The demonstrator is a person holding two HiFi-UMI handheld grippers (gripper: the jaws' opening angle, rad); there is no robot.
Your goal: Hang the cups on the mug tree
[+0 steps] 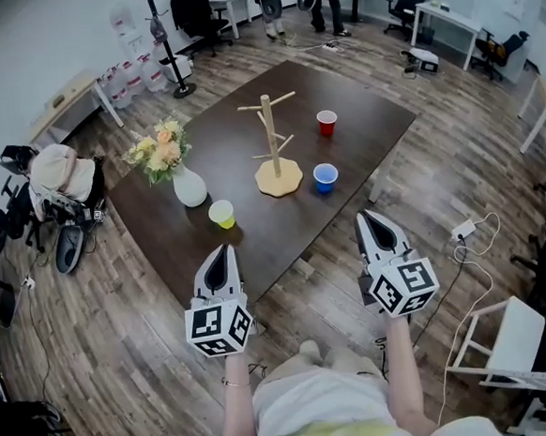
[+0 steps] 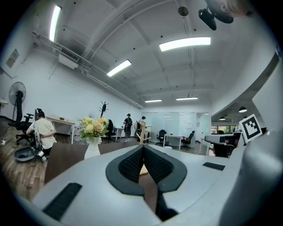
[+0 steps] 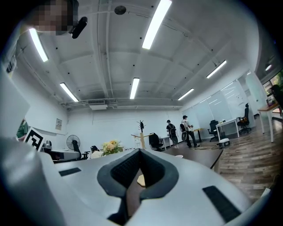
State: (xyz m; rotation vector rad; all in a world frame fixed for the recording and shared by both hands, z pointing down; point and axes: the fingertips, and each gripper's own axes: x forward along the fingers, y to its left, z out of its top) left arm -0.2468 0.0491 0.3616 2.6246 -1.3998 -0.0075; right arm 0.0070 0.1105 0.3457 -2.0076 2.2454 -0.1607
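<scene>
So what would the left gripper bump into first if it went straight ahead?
Probably the mug tree, standing dead ahead of the left gripper, fingers shut. The yellow cup lies nearer on that line but seems too low to hit; depth is unclear.

Your dark table (image 1: pixel 229 136) stands on a plank floor (image 1: pixel 142 345). On it you have the mug tree (image 1: pixel 270 147) near the middle, a red cup (image 1: pixel 327 122) beyond it to the right, a blue cup (image 1: pixel 325 177) just beside its base, a yellow cup (image 1: pixel 222 214) near the front edge, and a white vase (image 1: pixel 190 187) of flowers at the left.
</scene>
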